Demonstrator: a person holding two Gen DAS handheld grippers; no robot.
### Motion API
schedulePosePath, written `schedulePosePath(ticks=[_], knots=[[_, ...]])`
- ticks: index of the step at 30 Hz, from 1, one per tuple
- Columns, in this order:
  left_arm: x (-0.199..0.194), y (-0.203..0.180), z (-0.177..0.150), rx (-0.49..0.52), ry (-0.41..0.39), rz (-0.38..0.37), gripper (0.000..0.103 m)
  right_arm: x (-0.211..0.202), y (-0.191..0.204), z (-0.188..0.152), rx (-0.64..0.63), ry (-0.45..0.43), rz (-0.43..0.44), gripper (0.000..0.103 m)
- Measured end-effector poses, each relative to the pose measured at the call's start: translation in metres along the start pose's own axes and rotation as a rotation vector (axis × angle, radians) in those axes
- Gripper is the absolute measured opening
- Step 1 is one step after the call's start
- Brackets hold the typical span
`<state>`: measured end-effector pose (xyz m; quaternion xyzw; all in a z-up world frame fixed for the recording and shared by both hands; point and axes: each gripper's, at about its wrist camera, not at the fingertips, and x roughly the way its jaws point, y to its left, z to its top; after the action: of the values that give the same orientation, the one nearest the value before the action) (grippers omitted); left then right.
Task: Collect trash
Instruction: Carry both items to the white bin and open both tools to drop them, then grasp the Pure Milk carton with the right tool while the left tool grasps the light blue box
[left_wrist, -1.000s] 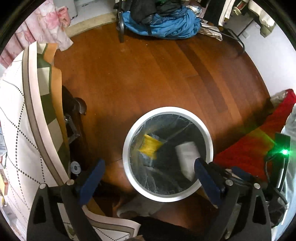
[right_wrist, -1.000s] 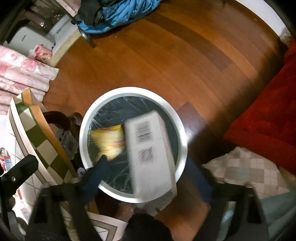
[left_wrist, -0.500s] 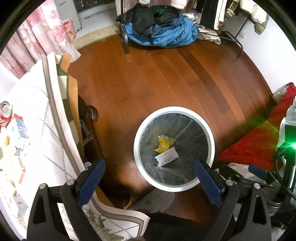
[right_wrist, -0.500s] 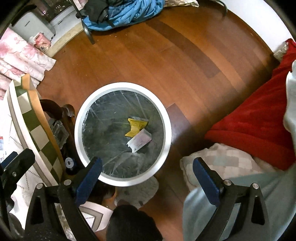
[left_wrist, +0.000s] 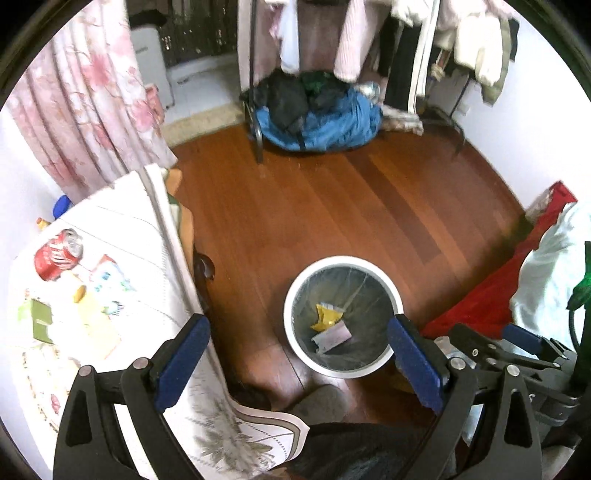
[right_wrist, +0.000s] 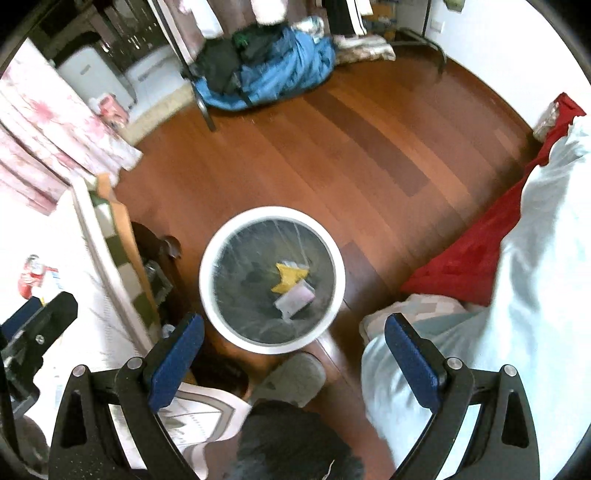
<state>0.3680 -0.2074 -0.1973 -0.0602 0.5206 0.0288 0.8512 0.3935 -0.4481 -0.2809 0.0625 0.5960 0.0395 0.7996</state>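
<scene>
A round white-rimmed bin (left_wrist: 295, 291) with a clear liner stands on the wooden floor; it also shows in the right wrist view (right_wrist: 207, 266). Inside lie a yellow wrapper (left_wrist: 325, 316) (right_wrist: 287, 277) and a small pale box (left_wrist: 332, 336) (right_wrist: 295, 301). My left gripper (left_wrist: 299, 363) is open and empty, high above the bin's near side. My right gripper (right_wrist: 293, 360) is open and empty, also high above the bin's near rim. On the table at left lie a red soda can (left_wrist: 57, 253) (right_wrist: 31, 275), a green packet (left_wrist: 41, 319) and other wrappers (left_wrist: 107, 280).
The table with a white patterned cloth (left_wrist: 147, 236) stands left of the bin. A red blanket (right_wrist: 472, 254) and white bedding (right_wrist: 535, 258) lie right. A blue clothes pile (left_wrist: 325, 118) and a clothes rack stand at the far wall. A grey slipper (right_wrist: 291, 376) is near the bin.
The pale box left my right gripper and fell into the bin beside the yellow wrapper. Both grippers have risen away from the bin, and the tabletop has come into the left view.
</scene>
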Motion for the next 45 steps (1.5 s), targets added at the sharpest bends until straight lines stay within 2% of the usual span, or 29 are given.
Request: schedulePosePath(ticks=[5, 9, 12, 17, 19, 22, 24, 26, 28, 32, 33, 35, 37, 39, 40, 41, 45], knots=[[-0.049, 0.048, -0.004, -0.045, -0.069, 0.011, 0.099, -0.053, 0.033, -0.006, -0.021, -0.079, 0.064, 0.099], [-0.072, 0.113, -0.027, -0.056, -0.077, 0.079, 0.099, -0.078, 0.087, -0.019, -0.086, -0.091, 0.138, 0.099], [-0.067, 0.177, -0.06, -0.069, -0.013, 0.17, 0.099, -0.07, 0.138, -0.036, -0.161, -0.051, 0.186, 0.099], [-0.029, 0.248, -0.118, -0.042, 0.134, 0.272, 0.099, -0.029, 0.22, -0.068, -0.265, 0.054, 0.242, 0.1], [-0.005, 0.269, -0.137, -0.014, 0.209, 0.265, 0.098, -0.007, 0.251, -0.08, -0.316, 0.102, 0.253, 0.1], [0.023, 0.285, -0.154, -0.015, 0.283, 0.185, 0.097, 0.013, 0.292, -0.087, -0.393, 0.14, 0.244, 0.1], [0.036, 0.286, -0.158, 0.015, 0.296, 0.163, 0.087, 0.024, 0.314, -0.087, -0.436, 0.151, 0.228, 0.1], [0.05, 0.285, -0.158, 0.047, 0.317, 0.157, 0.063, 0.033, 0.33, -0.08, -0.475, 0.154, 0.217, 0.1], [0.059, 0.285, -0.156, 0.053, 0.33, 0.149, 0.053, 0.044, 0.353, -0.067, -0.525, 0.155, 0.192, 0.099], [0.059, 0.3, -0.152, -0.078, 0.323, 0.134, 0.037, 0.069, 0.392, -0.043, -0.593, 0.165, 0.156, 0.099], [0.058, 0.306, -0.153, -0.122, 0.321, 0.15, 0.037, 0.074, 0.401, -0.038, -0.611, 0.164, 0.146, 0.099], [0.055, 0.317, -0.157, -0.223, 0.32, 0.195, 0.036, 0.084, 0.417, -0.029, -0.64, 0.163, 0.135, 0.09], [0.051, 0.33, -0.165, -0.366, 0.316, 0.202, 0.036, 0.096, 0.433, -0.023, -0.67, 0.171, 0.122, 0.087], [0.048, 0.336, -0.17, -0.456, 0.299, 0.2, 0.035, 0.108, 0.445, -0.02, -0.694, 0.19, 0.113, 0.081], [0.046, 0.338, -0.173, -0.497, 0.288, 0.207, 0.035, 0.114, 0.449, -0.02, -0.701, 0.207, 0.113, 0.072], [0.044, 0.339, -0.176, -0.525, 0.275, 0.207, 0.035, 0.119, 0.451, -0.02, -0.704, 0.223, 0.112, 0.062], [0.041, 0.341, -0.184, -0.58, 0.254, 0.202, 0.035, 0.124, 0.447, -0.017, -0.681, 0.231, 0.119, 0.061]])
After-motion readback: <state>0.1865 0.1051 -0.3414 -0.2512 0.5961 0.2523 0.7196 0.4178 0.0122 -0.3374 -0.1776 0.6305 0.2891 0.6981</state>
